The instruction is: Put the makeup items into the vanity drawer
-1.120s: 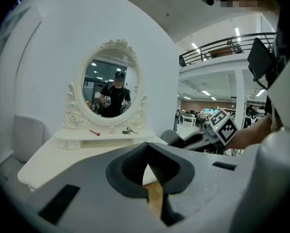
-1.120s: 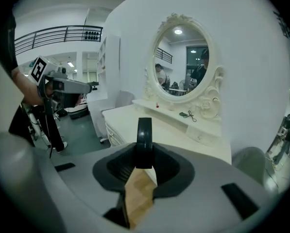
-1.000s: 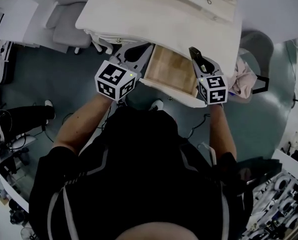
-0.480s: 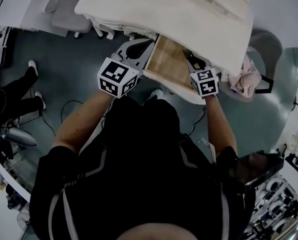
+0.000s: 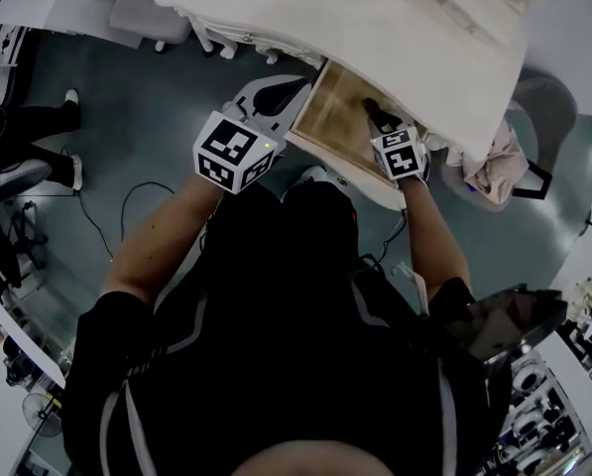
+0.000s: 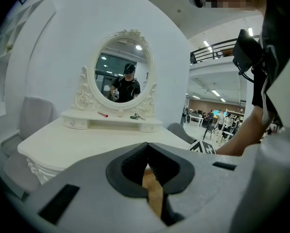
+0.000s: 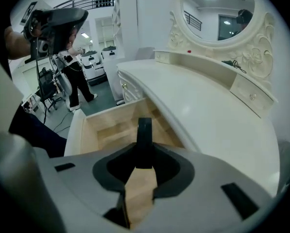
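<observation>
The vanity drawer (image 5: pixel 337 119) stands pulled out under the white tabletop (image 5: pixel 355 28), its wooden bottom bare. My right gripper (image 5: pixel 377 119) hangs over the drawer's right side, shut on a slim black makeup item (image 5: pixel 371 109). In the right gripper view that black makeup item (image 7: pixel 144 132) sticks up between the jaws of the right gripper (image 7: pixel 143 165), above the drawer (image 7: pixel 110 130). My left gripper (image 5: pixel 288 89) is at the drawer's left front corner, shut with nothing in it (image 6: pixel 147 145). A red lipstick (image 6: pixel 102 114) and a dark eyelash curler (image 6: pixel 137 116) lie on the mirror shelf.
An oval mirror (image 6: pixel 124 74) rises at the back of the vanity. A grey chair (image 5: pixel 142 8) stands at its left, and a chair with a pink cloth (image 5: pixel 494 167) at its right. Cables (image 5: pixel 127 206) trail over the floor, and a person's legs (image 5: pixel 38 127) show far left.
My right gripper has moved forward from the drawer's front right corner to over its inside, still holding the black item. The left gripper has barely shifted.
</observation>
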Available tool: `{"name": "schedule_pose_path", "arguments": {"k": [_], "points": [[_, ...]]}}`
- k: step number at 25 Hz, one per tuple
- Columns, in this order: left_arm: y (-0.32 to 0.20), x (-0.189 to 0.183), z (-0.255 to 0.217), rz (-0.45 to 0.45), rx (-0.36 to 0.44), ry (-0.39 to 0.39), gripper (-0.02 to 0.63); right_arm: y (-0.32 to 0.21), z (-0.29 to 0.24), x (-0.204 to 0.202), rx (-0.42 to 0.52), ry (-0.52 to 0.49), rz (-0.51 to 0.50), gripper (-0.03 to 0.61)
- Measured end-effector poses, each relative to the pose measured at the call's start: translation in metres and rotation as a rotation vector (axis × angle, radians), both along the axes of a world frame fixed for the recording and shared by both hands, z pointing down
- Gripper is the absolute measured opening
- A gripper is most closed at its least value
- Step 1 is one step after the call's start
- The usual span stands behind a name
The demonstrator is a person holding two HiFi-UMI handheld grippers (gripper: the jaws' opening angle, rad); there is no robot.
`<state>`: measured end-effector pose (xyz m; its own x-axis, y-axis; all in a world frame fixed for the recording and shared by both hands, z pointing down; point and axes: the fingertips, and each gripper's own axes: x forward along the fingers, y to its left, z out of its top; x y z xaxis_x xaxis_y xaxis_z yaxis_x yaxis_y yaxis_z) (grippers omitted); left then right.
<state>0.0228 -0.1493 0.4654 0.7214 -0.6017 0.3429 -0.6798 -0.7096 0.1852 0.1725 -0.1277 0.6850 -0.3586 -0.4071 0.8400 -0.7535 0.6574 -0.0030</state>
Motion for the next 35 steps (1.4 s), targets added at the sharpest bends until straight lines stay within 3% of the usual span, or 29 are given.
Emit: {"name": "schedule_pose_path", "arguments": {"k": [6, 16, 20, 35], "points": [[0.003, -0.009, 0.01, -0.054, -0.032, -0.002, 0.002, 0.004, 0.031, -0.004, -0.038, 0.058, -0.043, 0.098], [0.002, -0.005, 0.016, -0.034, -0.056, -0.016, 0.002, 0.007, 0.062, -0.01, -0.094, 0.111, -0.109, 0.099], [0.007, 0.002, 0.018, 0.008, -0.066, -0.003, 0.002, 0.008, 0.071, -0.01, -0.113, 0.13, -0.117, 0.099], [0.001, -0.008, 0.018, -0.025, -0.071, -0.005, 0.002, 0.004, 0.079, -0.016, -0.103, 0.157, -0.103, 0.108]]}}
